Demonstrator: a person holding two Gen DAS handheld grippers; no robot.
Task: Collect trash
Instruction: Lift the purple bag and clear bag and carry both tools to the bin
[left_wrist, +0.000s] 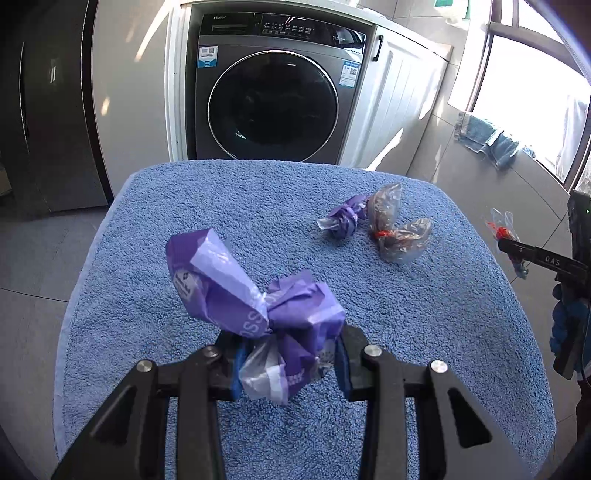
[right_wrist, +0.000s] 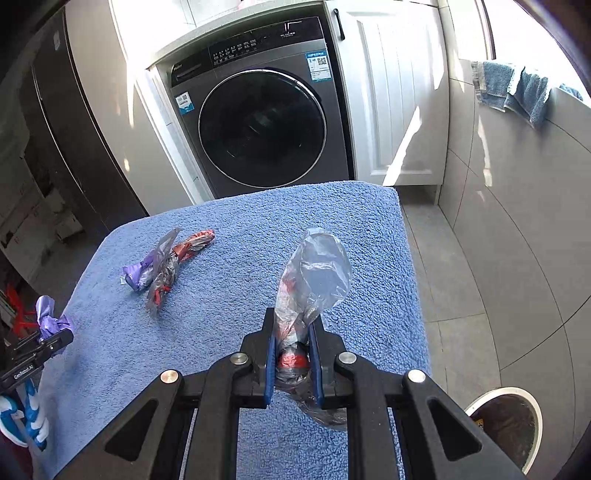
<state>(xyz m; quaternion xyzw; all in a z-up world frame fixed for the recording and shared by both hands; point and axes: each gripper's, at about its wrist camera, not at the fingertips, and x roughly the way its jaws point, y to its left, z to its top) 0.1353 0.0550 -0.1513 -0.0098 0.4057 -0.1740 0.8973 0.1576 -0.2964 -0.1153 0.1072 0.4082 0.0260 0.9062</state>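
The washing machine (left_wrist: 271, 99) stood at the far side; nearer lay the counter (left_wrist: 258, 206) under its blue towel; a bin (right_wrist: 506, 424) sat on the floor at near right; the left claw (left_wrist: 290, 363) was clamped on a purple wrapper (left_wrist: 255, 299), the right claw (right_wrist: 293, 363) on a clear wrapper (right_wrist: 314, 277); two more wrappers (left_wrist: 373, 221) lay far right on the towel. Collection seemed midway; next, probably, both loads needed carrying to the bin.
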